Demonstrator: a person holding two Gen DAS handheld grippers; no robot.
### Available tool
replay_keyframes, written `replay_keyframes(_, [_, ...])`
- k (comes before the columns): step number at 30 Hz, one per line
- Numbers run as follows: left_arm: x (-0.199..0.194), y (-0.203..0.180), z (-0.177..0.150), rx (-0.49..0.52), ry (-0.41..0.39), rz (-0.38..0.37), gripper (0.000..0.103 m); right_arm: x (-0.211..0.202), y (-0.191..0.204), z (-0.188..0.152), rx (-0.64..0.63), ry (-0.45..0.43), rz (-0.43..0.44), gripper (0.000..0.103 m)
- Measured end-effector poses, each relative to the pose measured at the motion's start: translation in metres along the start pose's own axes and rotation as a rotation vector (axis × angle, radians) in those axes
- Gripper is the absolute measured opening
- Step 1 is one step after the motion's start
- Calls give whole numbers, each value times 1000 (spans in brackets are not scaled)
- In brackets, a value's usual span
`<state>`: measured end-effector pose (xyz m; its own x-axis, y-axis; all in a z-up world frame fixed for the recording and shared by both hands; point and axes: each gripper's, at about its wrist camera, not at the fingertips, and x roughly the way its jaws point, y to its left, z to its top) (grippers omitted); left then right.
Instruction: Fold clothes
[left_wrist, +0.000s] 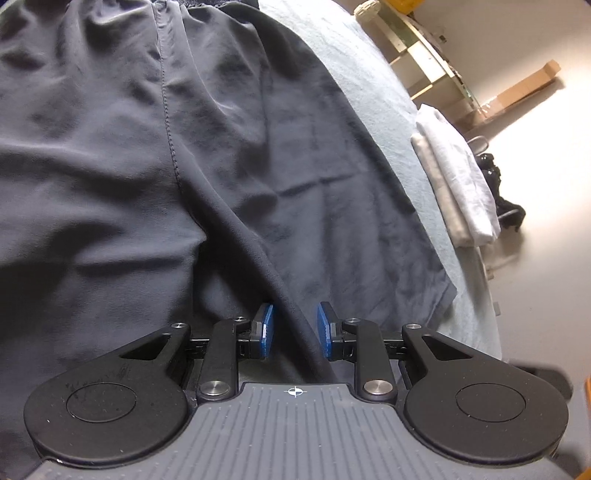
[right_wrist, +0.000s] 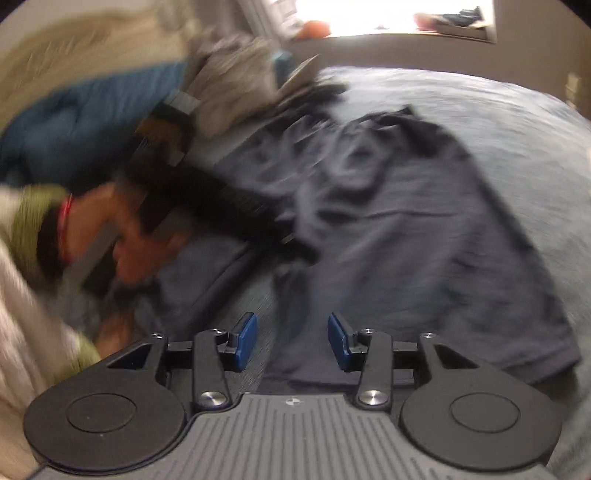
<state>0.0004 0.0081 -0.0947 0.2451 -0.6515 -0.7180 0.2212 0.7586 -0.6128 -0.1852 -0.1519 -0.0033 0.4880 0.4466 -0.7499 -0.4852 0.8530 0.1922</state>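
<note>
Bedding (left_wrist: 373, 92), pale grey, covers the bed, with bare sheet free along the garment's right side. Dark shorts (left_wrist: 155, 155) lie spread across it, their hem corner (left_wrist: 448, 295) near the bed's edge. Folded white cloth (left_wrist: 458, 177) sits at that edge. Left gripper (left_wrist: 294, 330) is released, a fabric ridge running between its blue pads without contact. Right gripper (right_wrist: 292, 341), blurred, gapes empty above the shorts' near edge.
</note>
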Motion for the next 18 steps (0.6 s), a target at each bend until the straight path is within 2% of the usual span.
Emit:
replay_keyframes(3, [0,-1,1,7,-14,-20,16,22,24,-7,-109,62,-73,44])
replay_keyframes(4, [-2,0,0,7,-21,-33,11,28,28,-9,-135,79,-95,40])
replay_keyframes(6, [-5,2,1,-1,-27,-47,10,37,33,-12,-176,112,-136,25])
replay_keyframes(7, [-6,3,1,-14,-19,-48,10,41,34,-16,-198,128,-162,9])
replay_keyframes(8, [-7,5,2,-26,-12,-49,10,43,35,-17,-211,138,-183,4])
replay_keyframes(10, [-7,7,4,-47,4,-50,11,41,35,-18,-218,130,-201,2])
replay_keyframes(14, [-2,10,11,-80,26,-33,27,32,36,-16,-238,97,-231,2])
replay_keyframes(16, [2,10,14,-91,33,-32,27,27,37,-11,-260,77,-254,2])
replay_keyframes(18, [5,6,18,-69,20,-50,17,22,37,-4,-279,51,-287,1])
